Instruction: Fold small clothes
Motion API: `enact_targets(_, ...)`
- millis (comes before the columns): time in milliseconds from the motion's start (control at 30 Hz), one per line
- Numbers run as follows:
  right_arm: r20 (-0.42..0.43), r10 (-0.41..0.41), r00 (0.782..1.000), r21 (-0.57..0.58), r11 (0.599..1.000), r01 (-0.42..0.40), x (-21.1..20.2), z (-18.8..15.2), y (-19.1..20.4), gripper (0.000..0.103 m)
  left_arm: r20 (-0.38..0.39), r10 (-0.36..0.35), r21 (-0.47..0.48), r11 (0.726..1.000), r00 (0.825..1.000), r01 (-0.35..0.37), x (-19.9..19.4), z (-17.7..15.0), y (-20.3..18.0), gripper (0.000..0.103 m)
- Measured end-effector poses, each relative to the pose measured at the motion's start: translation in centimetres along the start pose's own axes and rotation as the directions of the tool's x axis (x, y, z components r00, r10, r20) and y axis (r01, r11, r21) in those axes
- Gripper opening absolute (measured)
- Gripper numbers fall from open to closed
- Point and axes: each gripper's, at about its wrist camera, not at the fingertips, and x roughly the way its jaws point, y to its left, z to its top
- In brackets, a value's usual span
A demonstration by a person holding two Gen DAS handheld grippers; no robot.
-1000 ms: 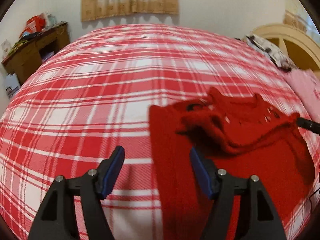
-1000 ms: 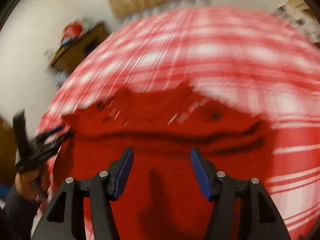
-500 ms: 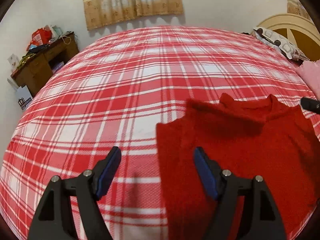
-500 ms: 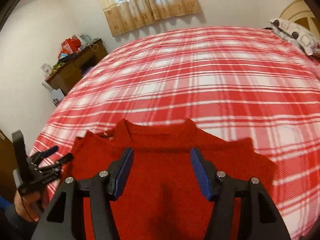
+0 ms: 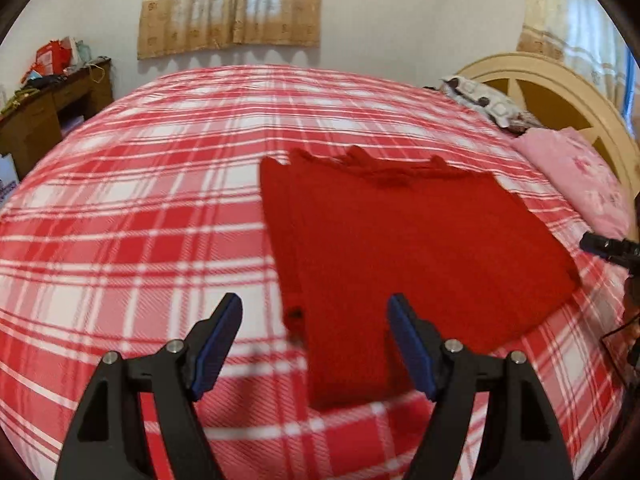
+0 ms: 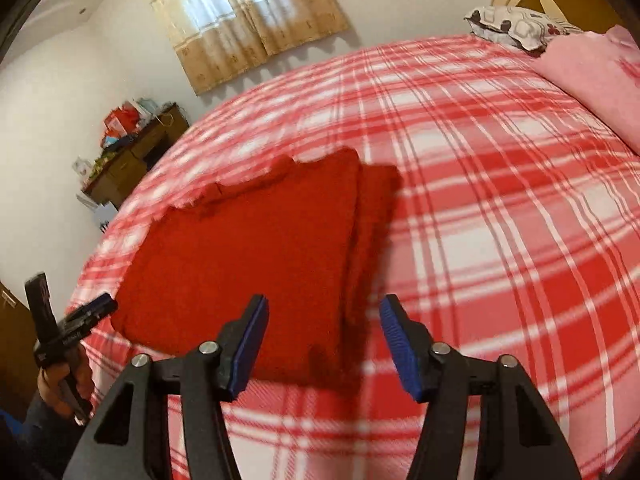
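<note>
1. My left gripper (image 5: 314, 340) hangs above the near edge of the bed, its blue-padded jaws spread wide with nothing between them.
2. My right gripper (image 6: 324, 344) is the same: jaws wide apart, holding nothing, raised over the bedspread.
3. The red sweater (image 5: 404, 248) lies flat on the red-and-white plaid bedspread (image 5: 140, 208), on the near part of the bed, with its collar toward the far side.
4. In the left wrist view the sweater sits just past my left gripper and to its right; one long edge on its left side looks doubled into a narrow layered strip.
5. In the right wrist view the sweater (image 6: 248, 256) lies ahead and to the left, the layered strip on its right side.
6. Neither gripper touches the sweater.
7. A pink blanket (image 5: 576, 176) and a patterned pillow (image 5: 486, 104) lie at the far right by the cream headboard (image 5: 560, 92).
8. A cluttered wooden desk (image 5: 48, 112) stands at the far left below a curtained window (image 5: 232, 4).
</note>
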Motion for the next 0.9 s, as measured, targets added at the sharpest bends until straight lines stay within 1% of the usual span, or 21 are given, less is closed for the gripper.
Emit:
enact_targets(67, -0.004, 0.004, 1.0, 0.0, 1.0, -0.004, 0.1, -0.4, 0.0, 0.047, -0.004, -0.009, -0.006, 1.0, 1.0, 0.009, 0.3, -0.2, -0.4, 0.073)
enact_targets(133, -0.019, 0.005, 1.0, -0.009, 1.0, -0.005, 0.3, -0.8, 0.1, 0.047, -0.007, -0.039, -0.02, 0.999, 0.999, 0.039, 0.4, -0.3, -0.5, 0.06)
enact_targets(200, -0.019, -0.004, 1.0, -0.027, 1.0, 0.004, 0.7, -0.9, 0.5, 0.046, -0.011, -0.065, -0.04, 0.997, 0.998, 0.065, 0.7, -0.3, -0.6, 0.057)
enact_targets(267, -0.033, -0.013, 0.999, -0.038, 0.999, 0.011, 1.5, -1.1, 0.7, 0.044, -0.014, -0.062, -0.048, 0.997, 0.998, 0.061, 1.0, -0.6, -0.6, 0.055)
enact_targets(333, -0.034, -0.015, 0.999, -0.034, 0.999, 0.014, 2.0, -1.2, 0.4, 0.041, -0.019, -0.073, -0.054, 0.996, 0.997, 0.072, 1.4, -0.7, -0.7, 0.051)
enact_targets(467, -0.042, -0.021, 0.999, -0.034, 0.999, 0.02, 2.7, -1.4, 0.3, 0.027, -0.017, -0.078, -0.061, 0.995, 0.997, 0.077, 1.4, -0.9, -0.6, 0.05)
enact_targets(500, -0.045, -0.023, 0.999, -0.042, 0.999, 0.021, 2.8, -1.5, 0.4, 0.022, -0.016, -0.079, -0.059, 0.995, 0.997, 0.078, 1.4, -1.0, -0.6, 0.044)
enact_targets(533, -0.043, -0.027, 0.999, -0.05, 0.998, 0.025, 2.8, -1.6, 0.5, 0.018, -0.018, -0.081, -0.056, 0.995, 0.997, 0.08, 1.5, -1.0, -0.7, 0.041)
enact_targets(567, -0.04, -0.028, 0.999, -0.054, 0.998, 0.026, 2.7, -1.6, 0.5, 0.011, -0.02, -0.077, -0.054, 0.996, 0.997, 0.076, 1.6, -1.0, -0.7, 0.037)
enact_targets(600, -0.036, -0.026, 0.999, -0.058, 0.998, 0.024, 2.6, -1.6, 0.6, 0.006, -0.021, -0.072, -0.053, 0.996, 0.997, 0.071, 1.6, -1.0, -0.6, 0.026)
enact_targets(633, -0.032, -0.018, 0.999, -0.058, 0.998, 0.016, 2.4, -1.7, 0.7, 0.006, -0.024, -0.067, -0.051, 0.997, 0.997, 0.065, 1.7, -1.1, -0.6, 0.007)
enact_targets(700, -0.023, -0.006, 1.0, -0.068, 0.998, 0.004, 1.6, -1.8, 1.0, 0.005, -0.016, -0.052, -0.053, 0.997, 0.999, 0.051, 1.4, -1.1, -0.4, 0.007)
enact_targets(800, -0.027, 0.003, 1.0, -0.088, 0.996, -0.006, 0.4, -2.3, 1.3, 0.005, 0.012, -0.066, -0.053, 0.996, 0.998, 0.066, 0.1, -1.1, -0.3, 0.006)
enact_targets(900, -0.045, -0.009, 0.999, -0.084, 0.996, 0.005, 0.5, -3.2, 0.9, 0.005, 0.009, -0.083, -0.051, 0.995, 0.997, 0.083, -0.5, -1.4, -0.1, 0.006)
